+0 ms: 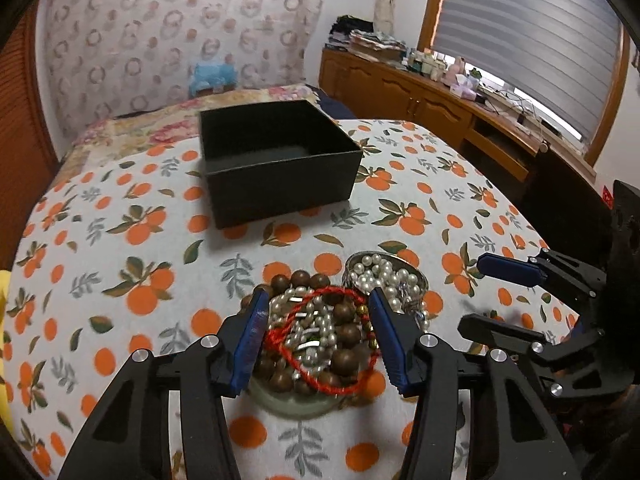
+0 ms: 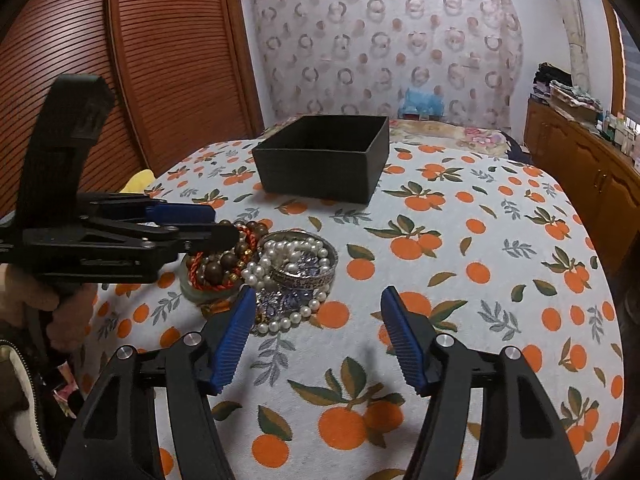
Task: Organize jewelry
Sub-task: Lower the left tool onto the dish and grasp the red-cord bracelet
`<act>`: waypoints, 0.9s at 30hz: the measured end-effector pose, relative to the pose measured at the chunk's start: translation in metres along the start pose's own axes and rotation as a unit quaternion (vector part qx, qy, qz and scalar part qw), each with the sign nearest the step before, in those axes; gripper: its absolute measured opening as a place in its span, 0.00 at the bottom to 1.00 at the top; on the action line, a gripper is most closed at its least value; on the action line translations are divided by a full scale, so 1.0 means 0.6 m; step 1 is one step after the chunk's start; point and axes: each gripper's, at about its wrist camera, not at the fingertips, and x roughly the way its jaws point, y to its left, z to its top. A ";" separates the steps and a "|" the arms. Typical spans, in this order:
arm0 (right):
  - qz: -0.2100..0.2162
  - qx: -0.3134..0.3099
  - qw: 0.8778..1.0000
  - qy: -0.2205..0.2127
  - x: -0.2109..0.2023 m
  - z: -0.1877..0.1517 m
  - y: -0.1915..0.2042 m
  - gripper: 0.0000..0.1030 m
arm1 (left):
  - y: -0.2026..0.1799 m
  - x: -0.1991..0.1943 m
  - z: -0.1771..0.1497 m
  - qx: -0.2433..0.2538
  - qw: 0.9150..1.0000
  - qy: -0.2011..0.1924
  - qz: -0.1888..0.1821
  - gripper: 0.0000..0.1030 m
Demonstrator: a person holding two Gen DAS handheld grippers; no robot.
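A heap of jewelry lies on the orange-printed tablecloth point(image 1: 120, 240): brown wooden beads point(image 1: 344, 332), a red cord point(image 1: 332, 390), pearls and a pale green bangle point(image 1: 296, 404) underneath. Beside it a silver bangle point(image 1: 384, 276) is filled with pearls. My left gripper point(image 1: 319, 296) is open, its blue pads straddling the heap from above. In the right wrist view it point(image 2: 222, 224) hovers at the beads point(image 2: 216, 268). My right gripper point(image 2: 319, 294) is open over the cloth, its left fingertip beside the pearl strand point(image 2: 280, 324) below the silver bangle point(image 2: 304, 276). An open black box point(image 1: 280, 184) stands farther back.
The black box point(image 2: 320, 176) sits near the table's far edge, with a flowered bed behind it. Wooden cabinets point(image 1: 420, 96) piled with clutter line the right wall. A louvred wooden door point(image 2: 160, 80) is on the left. A person's hand point(image 2: 60, 300) holds the left gripper.
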 end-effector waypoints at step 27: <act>-0.003 -0.001 1.000 0.000 -0.002 0.009 -0.009 0.65 | 0.035 -0.039 -0.015 -0.023 0.999 -0.023 -0.007 0.02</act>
